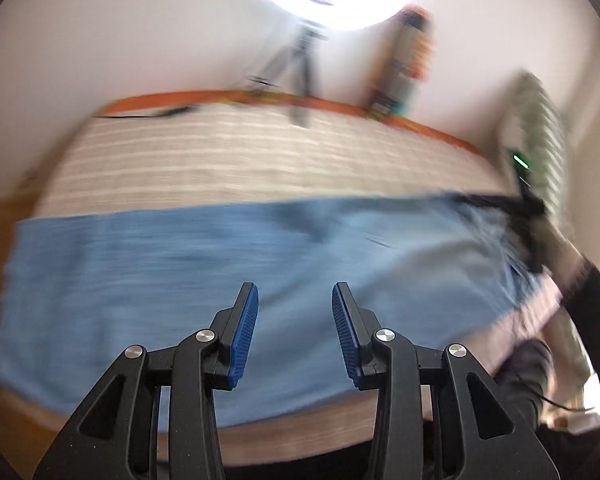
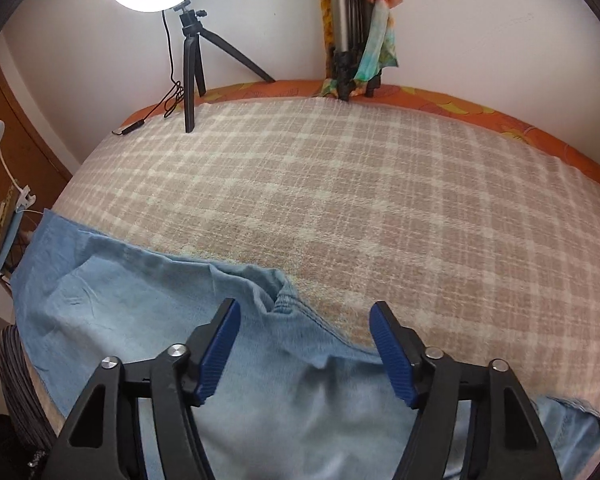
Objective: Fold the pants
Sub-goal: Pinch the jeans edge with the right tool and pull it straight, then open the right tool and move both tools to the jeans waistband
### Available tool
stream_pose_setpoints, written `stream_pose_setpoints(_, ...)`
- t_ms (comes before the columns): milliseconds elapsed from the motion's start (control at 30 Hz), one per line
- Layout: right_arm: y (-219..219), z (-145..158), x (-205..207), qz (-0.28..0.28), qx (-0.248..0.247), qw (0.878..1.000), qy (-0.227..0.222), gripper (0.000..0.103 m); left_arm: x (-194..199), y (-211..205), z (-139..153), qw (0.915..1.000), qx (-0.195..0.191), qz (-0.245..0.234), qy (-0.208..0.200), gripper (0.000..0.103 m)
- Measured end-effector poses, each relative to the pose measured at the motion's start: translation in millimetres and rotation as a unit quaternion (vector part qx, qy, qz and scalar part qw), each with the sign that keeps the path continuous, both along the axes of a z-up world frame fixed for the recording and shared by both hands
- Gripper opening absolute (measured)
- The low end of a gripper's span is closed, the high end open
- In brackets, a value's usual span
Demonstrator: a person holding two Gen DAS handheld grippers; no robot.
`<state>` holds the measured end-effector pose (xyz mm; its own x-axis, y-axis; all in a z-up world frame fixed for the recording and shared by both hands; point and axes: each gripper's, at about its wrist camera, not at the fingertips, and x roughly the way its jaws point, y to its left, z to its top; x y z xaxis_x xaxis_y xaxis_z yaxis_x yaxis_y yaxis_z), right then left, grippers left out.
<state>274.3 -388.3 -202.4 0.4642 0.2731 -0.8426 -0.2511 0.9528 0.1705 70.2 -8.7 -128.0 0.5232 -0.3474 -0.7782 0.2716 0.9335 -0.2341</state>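
Note:
Light blue denim pants point(image 1: 180, 280) lie flat across the near part of a plaid blanket point(image 1: 220, 160); the left wrist view is motion-blurred. My left gripper point(image 1: 295, 294) is open and empty above the pants' middle. In the right wrist view the pants point(image 2: 140, 320) lie with the crotch seam between the fingers. My right gripper point(image 2: 305, 310) is open wide and empty just above the fabric. The right gripper also shows in the left wrist view point(image 1: 532, 216), blurred, at the pants' far right end.
A ring light on a small tripod point(image 2: 190, 60) stands at the back of the blanket point(image 2: 380, 200). A larger folded tripod with a colourful scarf point(image 2: 356, 40) leans in the corner. An orange sheet edge point(image 2: 540, 132) borders the wall.

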Motion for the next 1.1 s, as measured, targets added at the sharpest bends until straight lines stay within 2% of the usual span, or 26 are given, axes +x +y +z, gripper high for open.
stream_pose_setpoints(67,1.9,-6.4,6.0,0.003,0.000,1.000,0.007,0.063,0.0,-35.7,-19.6,0.9987,0.003,-0.048,0.013,0.037)
stream_pose_setpoints(100,3.7,-10.0,9.0,0.006,0.001,1.000,0.010,0.060,-1.5,-49.4,-27.6,0.9976,0.008,-0.067,0.018,0.037)
stream_pose_setpoints(167,7.4,-14.7,12.6,0.014,0.002,1.000,0.016,0.050,-0.4,-80.2,-40.8,0.9939,0.023,-0.106,0.020,0.037)
stream_pose_setpoints(200,9.8,-16.4,13.6,0.019,0.003,1.000,0.020,0.041,-2.5,-91.7,-46.4,0.9921,0.034,-0.119,0.017,0.037)
stream_pose_setpoints(267,14.5,-17.5,13.9,0.029,-0.002,0.999,0.020,0.032,-0.7,-104.2,-57.9,0.9899,0.044,-0.133,0.020,0.037)
stream_pose_setpoints(300,16.6,-16.4,13.0,0.034,-0.003,0.999,0.018,0.023,0.6,-105.8,-63.4,0.9895,0.044,-0.135,0.027,0.037)
stream_pose_setpoints(333,18.1,-14.5,12.2,0.038,-0.006,0.999,0.016,0.018,1.1,-107.0,-68.1,0.9894,0.044,-0.135,0.033,0.037)
stream_pose_setpoints(433,18.8,-8.6,15.0,0.041,-0.015,0.999,0.011,0.009,2.0,-108.6,-84.4,0.9879,0.049,-0.136,0.055,0.037)
stream_pose_setpoints(500,17.1,-9.8,22.8,0.025,-0.019,0.999,0.016,0.008,-4.8,-110.4,-86.6,0.9881,0.051,-0.139,0.040,0.037)
stream_pose_setpoints(600,26.4,-21.3,33.0,0.016,-0.049,0.998,0.031,0.011,-12.7,-112.1,-87.6,0.9866,0.062,-0.147,0.033,0.037)
stream_pose_setpoints(667,31.1,-20.7,34.6,0.003,-0.071,0.997,0.021,0.020,-14.1,-110.5,-87.1,0.9862,0.060,-0.150,0.038,0.037)
stream_pose_setpoints(733,30.3,-16.7,34.2,-0.011,-0.076,0.997,0.021,0.039,-13.9,-100.9,-82.3,0.9879,0.049,-0.139,0.048,0.037)
stream_pose_setpoints(867,32.3,10.0,11.9,-0.013,-0.086,0.996,-0.020,0.042,-9.7,-71.0,-60.7,0.9955,0.017,-0.085,0.038,0.037)
stream_pose_setpoints(967,34.9,35.2,-11.8,-0.008,-0.063,0.997,-0.047,0.045,-11.0,-33.8,-31.4,0.9992,-0.001,-0.037,0.013,0.037)
stream_pose_setpoints(1033,39.0,50.2,-26.2,-0.002,-0.046,0.997,-0.061,0.050,-12.8,-6.7,-10.4,1.0000,-0.005,-0.005,-0.003,0.037)
stream_pose_setpoints(1100,43.7,65.3,-40.3,0.003,-0.034,0.997,-0.073,0.050,-14.9,19.2,8.2,0.9995,-0.009,0.026,-0.015,0.037)
